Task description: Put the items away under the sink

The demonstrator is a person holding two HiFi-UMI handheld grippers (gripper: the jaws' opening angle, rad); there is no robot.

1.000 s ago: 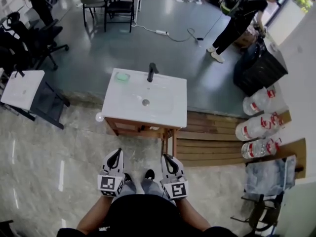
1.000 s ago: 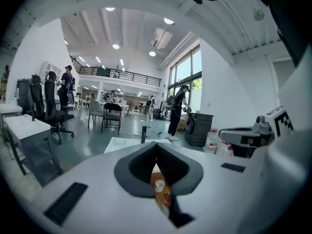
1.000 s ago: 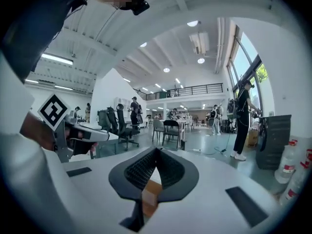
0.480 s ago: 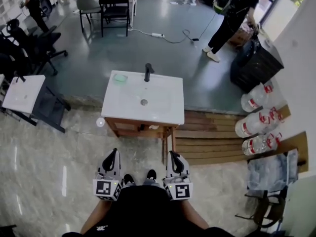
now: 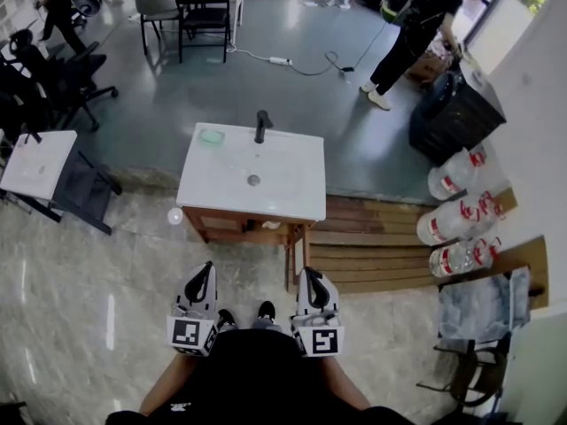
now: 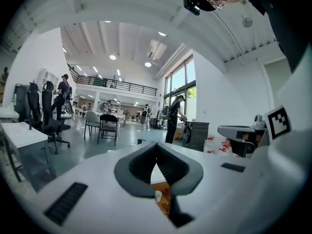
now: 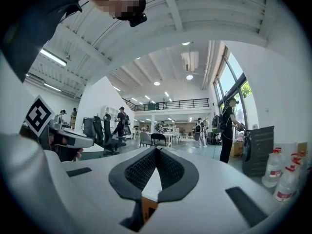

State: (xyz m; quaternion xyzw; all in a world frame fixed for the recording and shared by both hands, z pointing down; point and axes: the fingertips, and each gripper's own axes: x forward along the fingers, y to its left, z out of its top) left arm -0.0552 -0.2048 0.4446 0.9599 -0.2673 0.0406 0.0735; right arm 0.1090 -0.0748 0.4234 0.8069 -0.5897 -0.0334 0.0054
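The sink [image 5: 252,180] is a white basin on a wooden cabinet, straight ahead of me in the head view, with a black faucet [image 5: 260,127] and a green pad [image 5: 210,136] at its back. A small white thing [image 5: 270,226] shows under the front rim. My left gripper [image 5: 199,286] and right gripper [image 5: 307,289] hang side by side near my feet, short of the cabinet. Both are shut and hold nothing. In the left gripper view the left gripper [image 6: 157,147] has its tips touching, and so does the right gripper [image 7: 156,152] in the right gripper view.
A wooden panel [image 5: 293,257] juts toward me from the cabinet's right front corner. A wooden deck [image 5: 372,246] lies to the right, with three water jugs [image 5: 456,215] and a black bin [image 5: 452,118] beyond it. A person [image 5: 416,34] bends at the back right. A white table [image 5: 31,162] stands left.
The head view has drifted slightly, and the sink sits a little further left. Both grippers show a bit lower in the view and stay shut.
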